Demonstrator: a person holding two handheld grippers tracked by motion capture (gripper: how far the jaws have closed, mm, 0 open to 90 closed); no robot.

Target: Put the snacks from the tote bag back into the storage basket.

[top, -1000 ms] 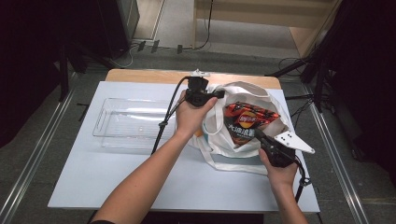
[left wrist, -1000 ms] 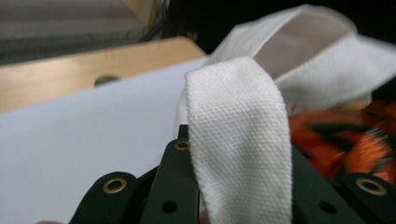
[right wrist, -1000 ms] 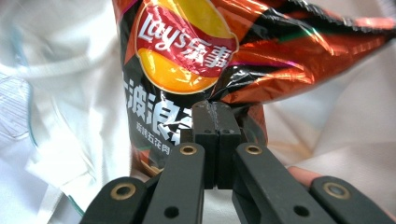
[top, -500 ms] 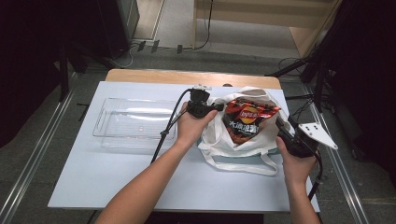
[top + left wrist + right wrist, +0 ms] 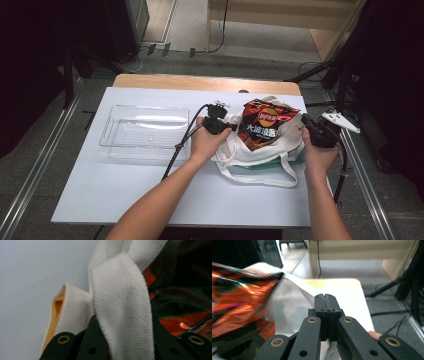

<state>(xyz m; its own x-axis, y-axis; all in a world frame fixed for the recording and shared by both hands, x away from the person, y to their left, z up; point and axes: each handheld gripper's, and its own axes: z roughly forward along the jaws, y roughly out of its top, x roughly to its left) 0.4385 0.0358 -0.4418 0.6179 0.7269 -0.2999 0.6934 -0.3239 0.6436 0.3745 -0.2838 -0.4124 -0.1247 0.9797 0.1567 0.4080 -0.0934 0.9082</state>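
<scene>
Gripping the tote bag's (image 5: 260,150) opposite rims, left tongs (image 5: 231,128) and right tongs (image 5: 303,120) spread its mouth so the chip bag (image 5: 263,125) between them stays reachable.

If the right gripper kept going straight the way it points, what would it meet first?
Probably the white tote bag: the shut right gripper already pinches its rim, with the chip bag off to one side. Depth beyond is unclear.

On the table (image 5: 100,200), the tray (image 5: 145,132) lies left of the bag (image 5: 260,155), which holds the chip packet (image 5: 262,125).
</scene>
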